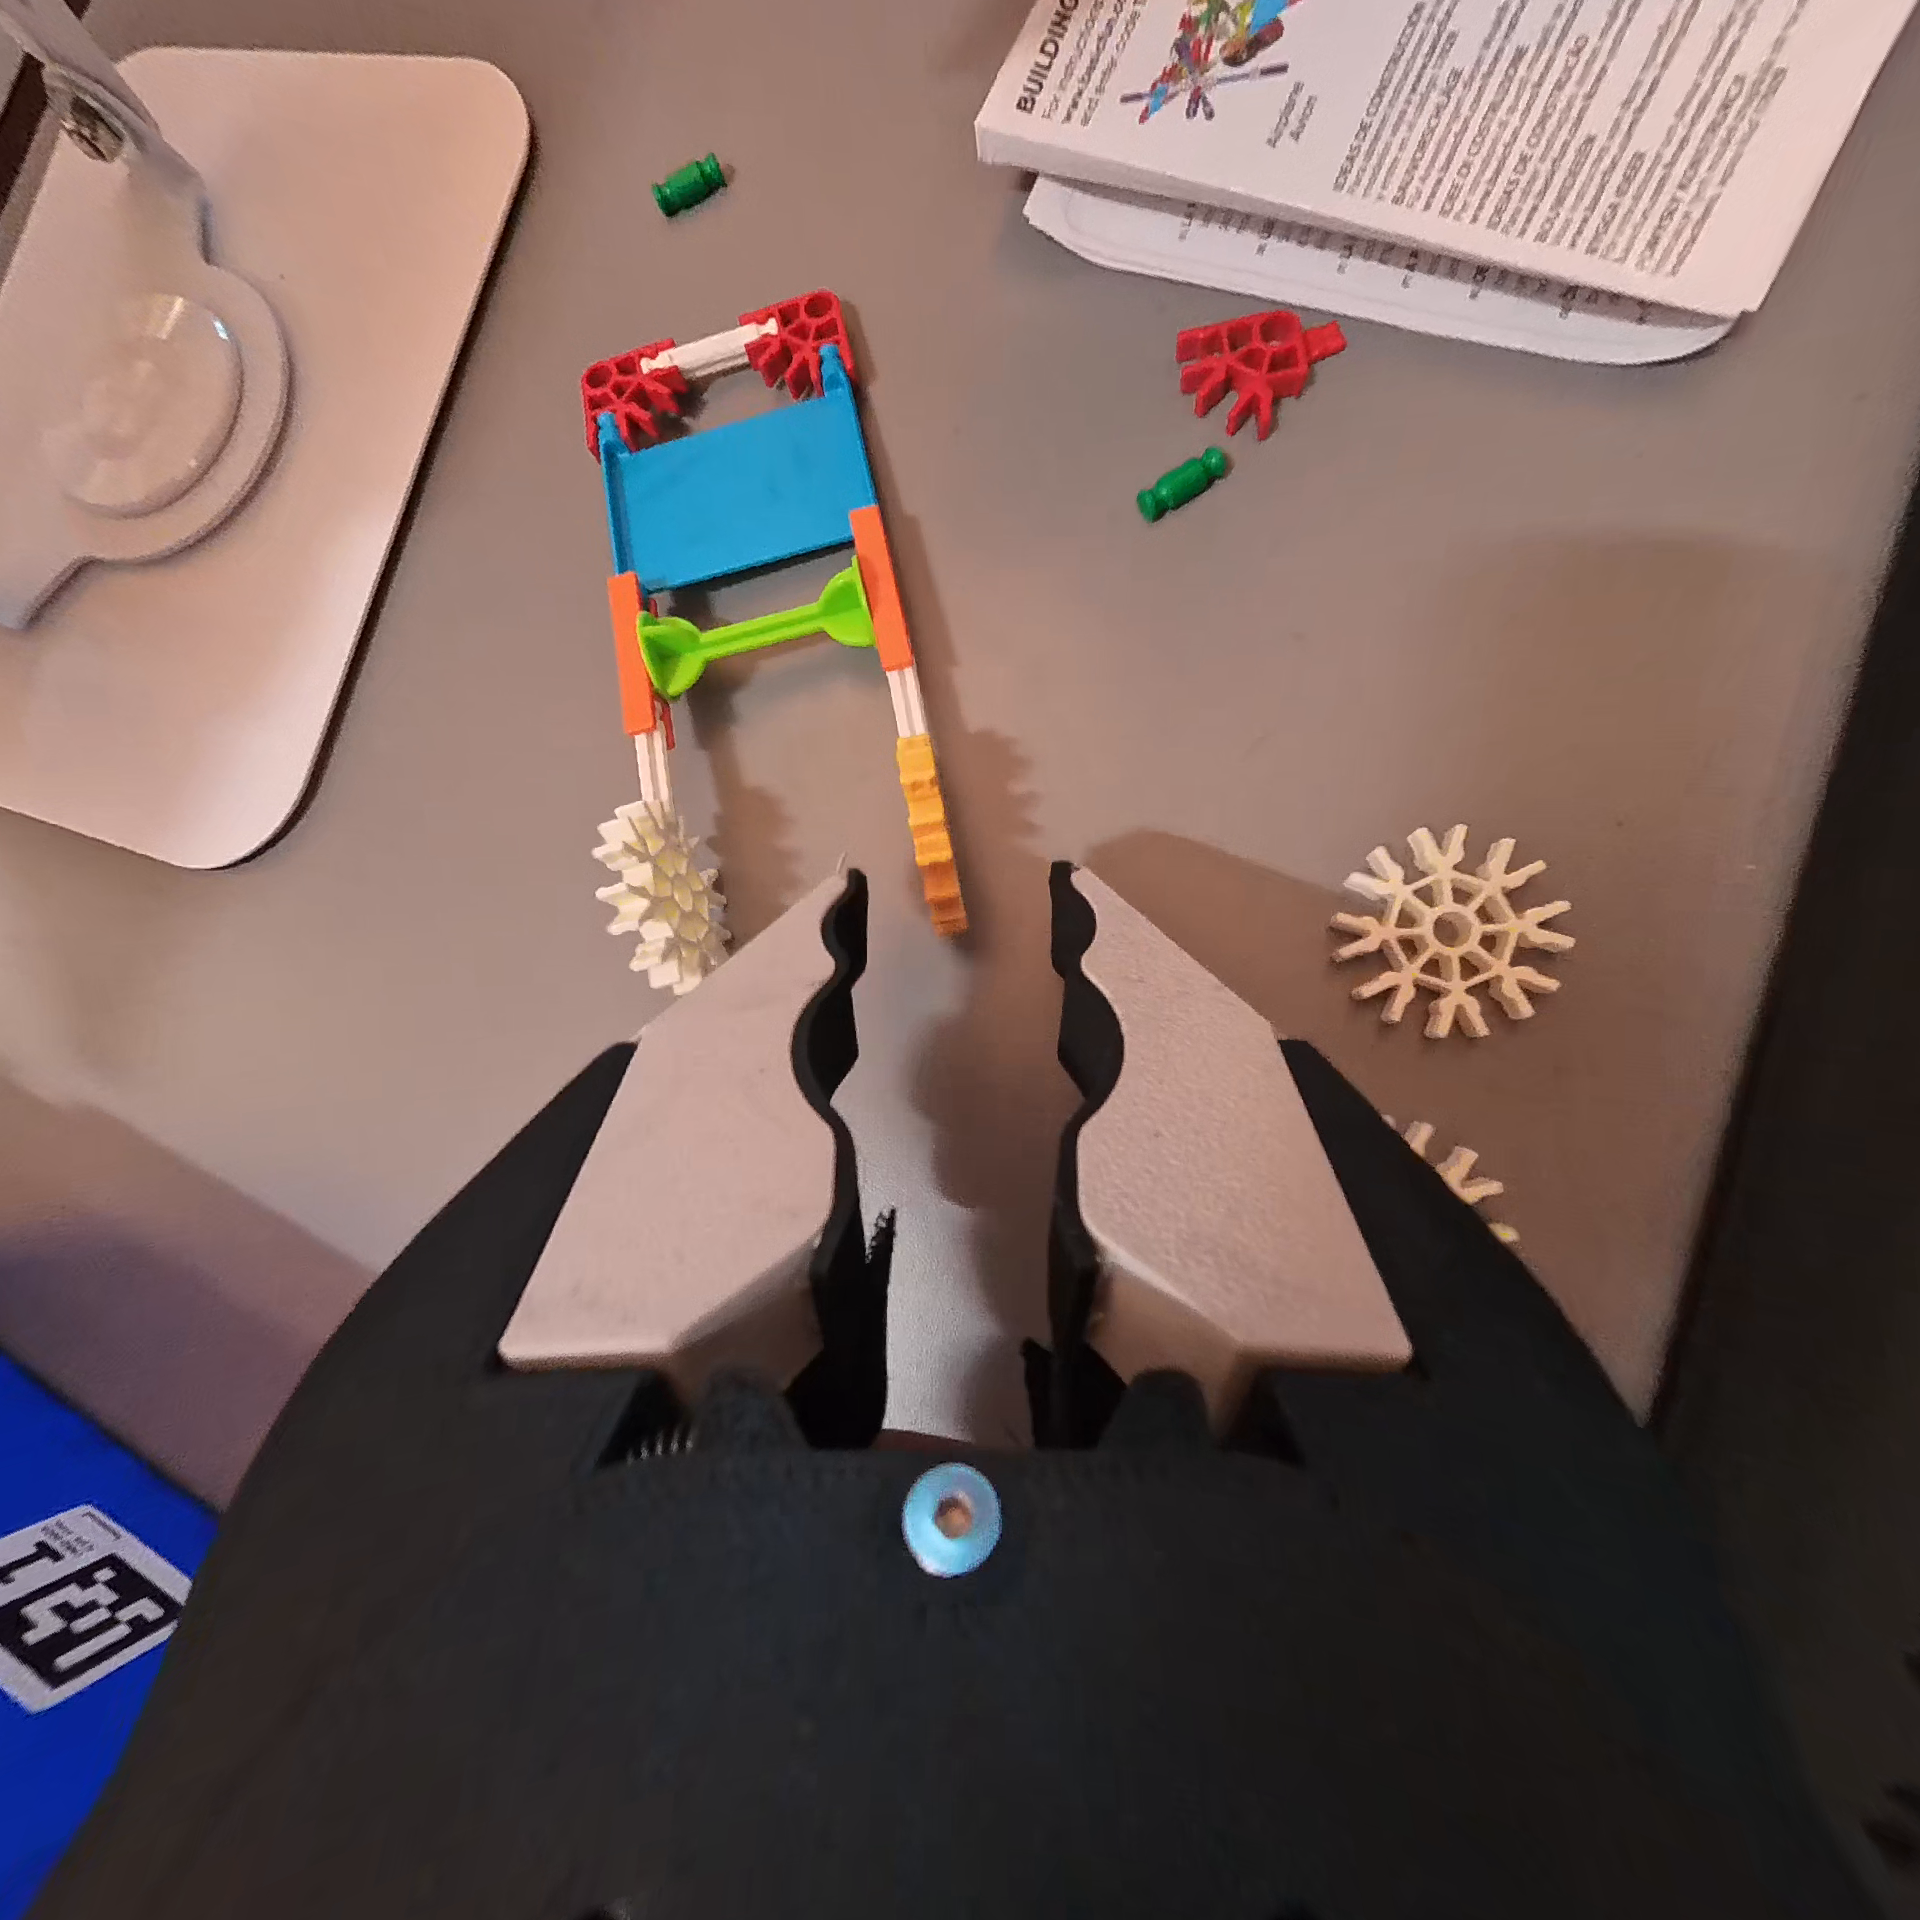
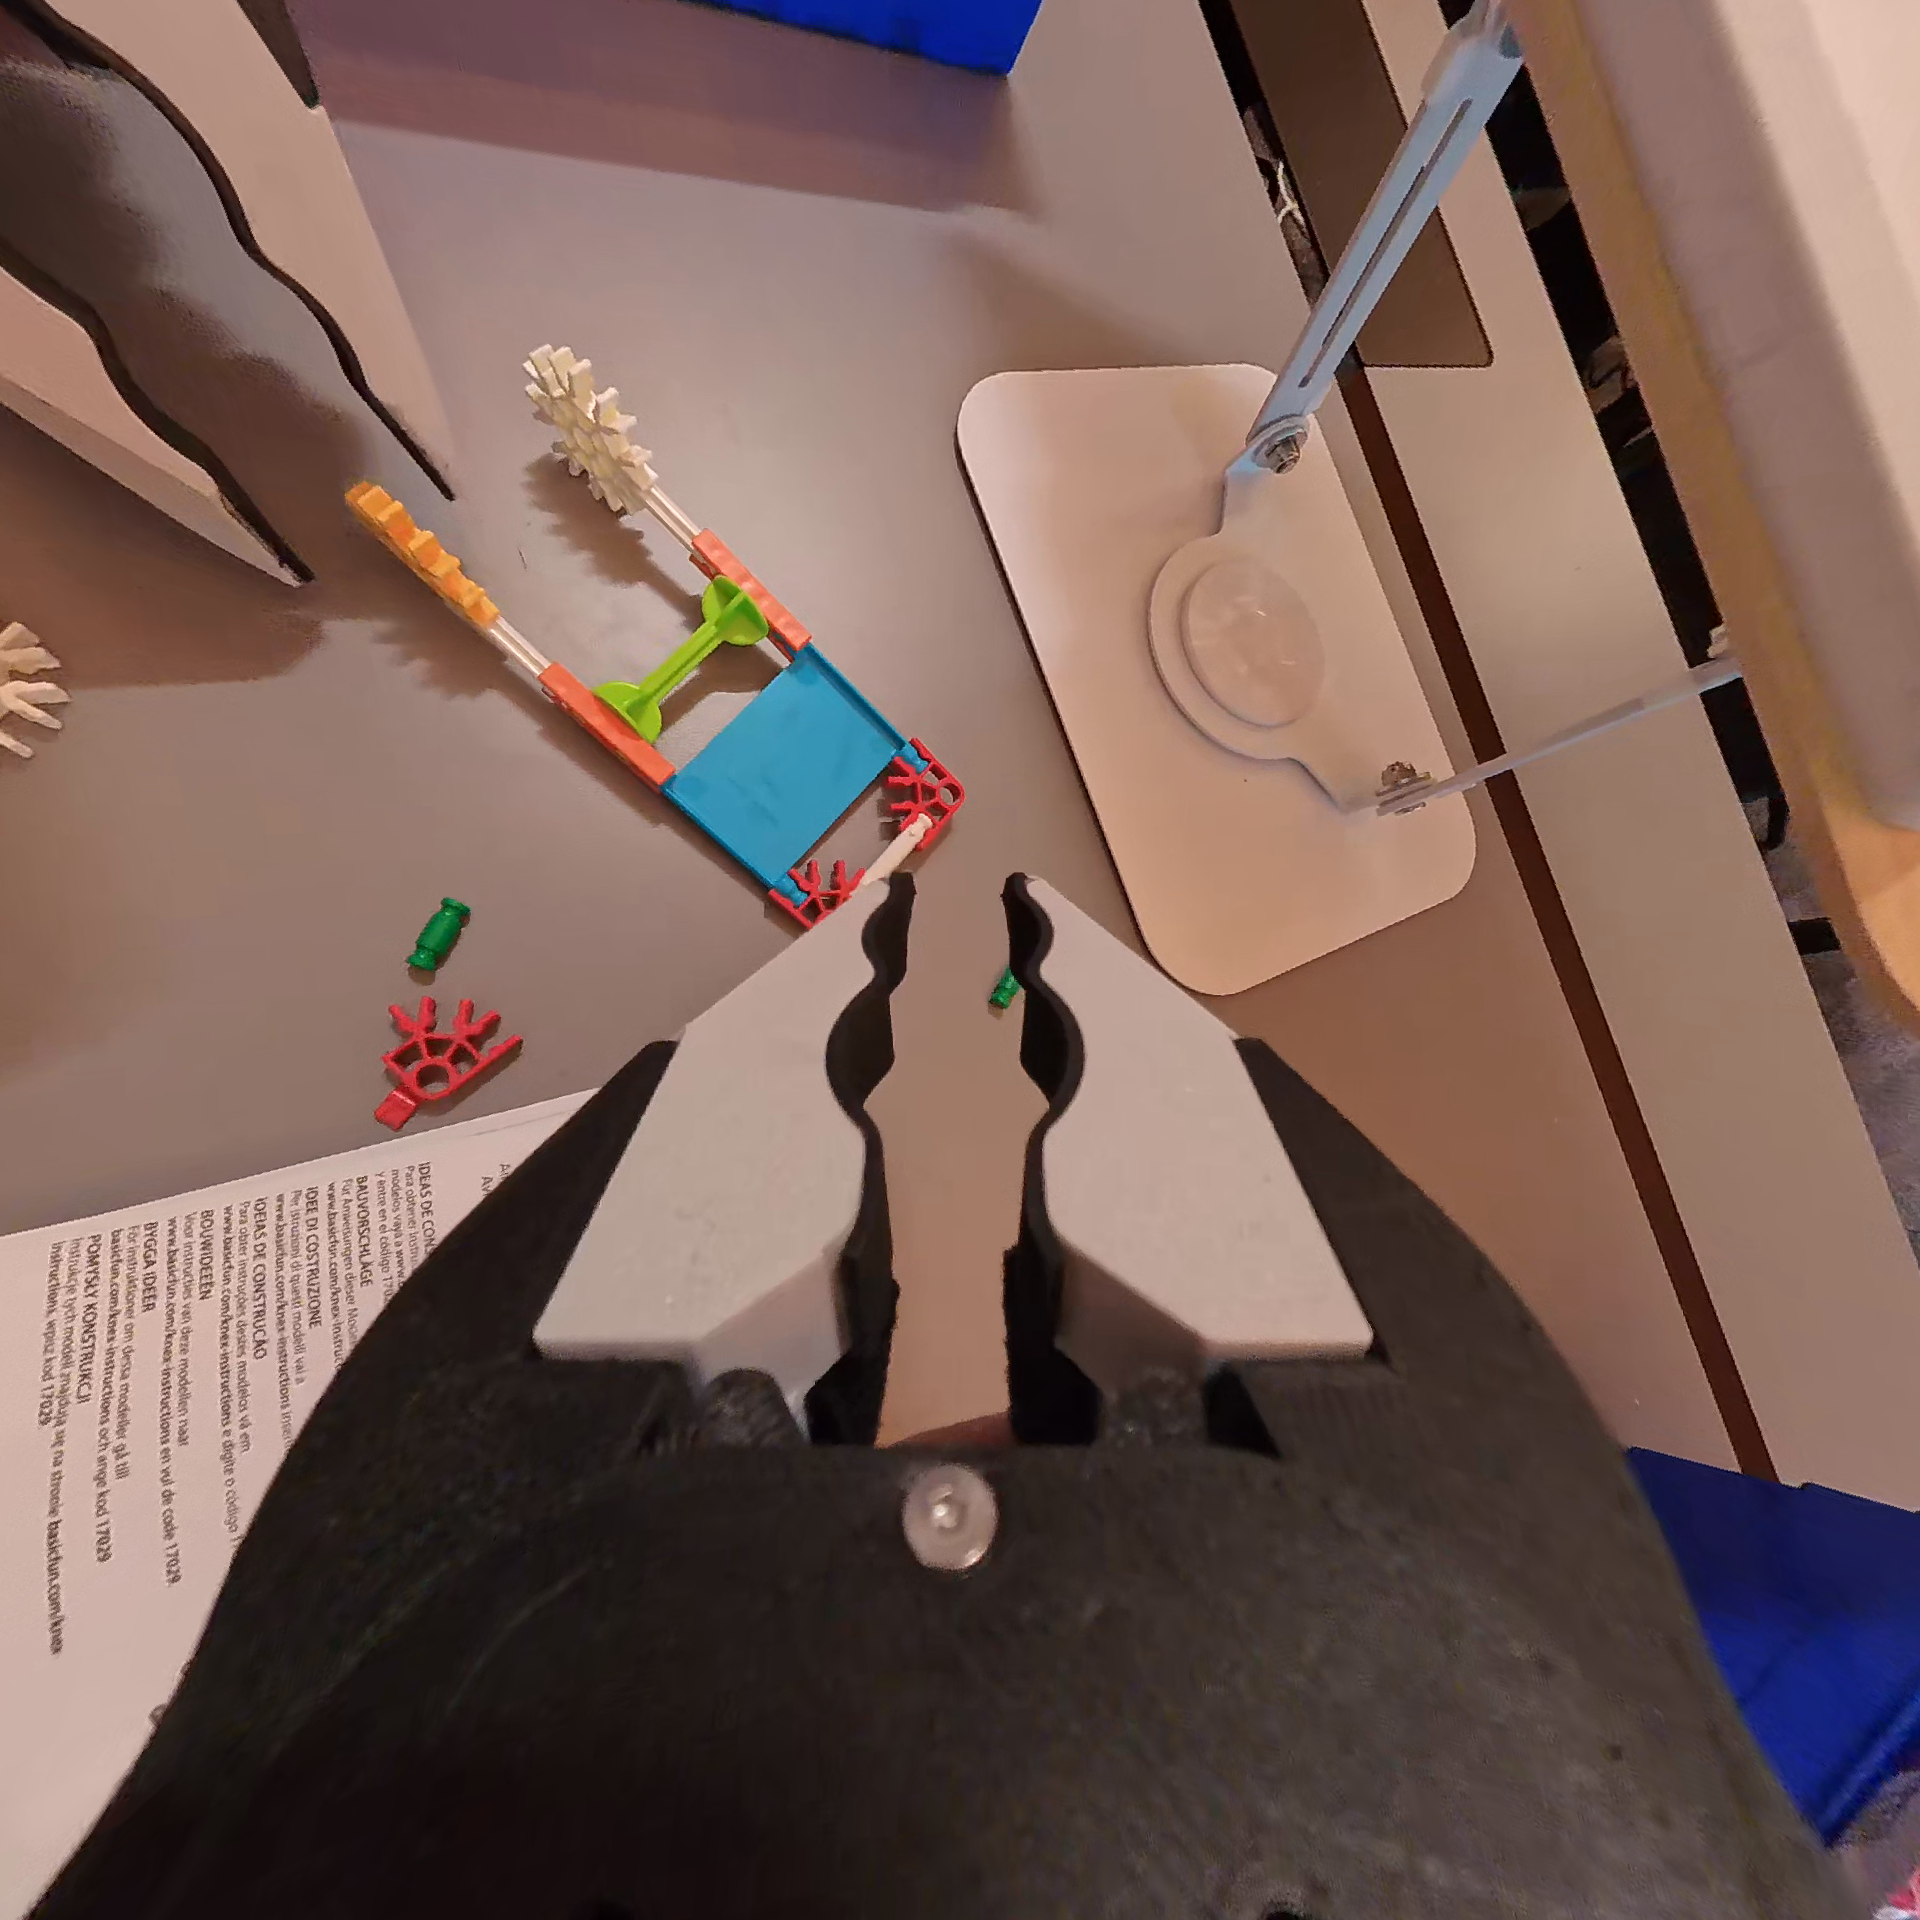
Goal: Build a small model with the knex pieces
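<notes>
A toy frame lies flat on the grey table: a blue panel (image 1: 743, 497) (image 2: 784, 764), red corner connectors (image 1: 800, 335), a lime rod (image 1: 764, 632), orange clips, and white rods that end in a white snowflake connector (image 1: 665, 899) (image 2: 590, 431) and an orange connector (image 1: 932, 836) (image 2: 421, 556). My left gripper (image 1: 956, 883) is open and empty, its tips just short of the orange connector. My right gripper (image 2: 956, 888) is open and empty at the frame's red end (image 2: 821, 891), with a small green rod (image 2: 1004, 987) between its fingers on the table.
Loose pieces lie about: a red connector (image 1: 1252, 369) (image 2: 442, 1055), green rods (image 1: 688, 185) (image 1: 1179, 485) (image 2: 438, 932), a white snowflake connector (image 1: 1452, 930). A printed booklet (image 1: 1455, 135) (image 2: 156, 1403) lies by the right gripper. A silver stand base (image 1: 239, 436) (image 2: 1216, 675) sits beside the frame. There is about 15 cm between the tips of the two grippers.
</notes>
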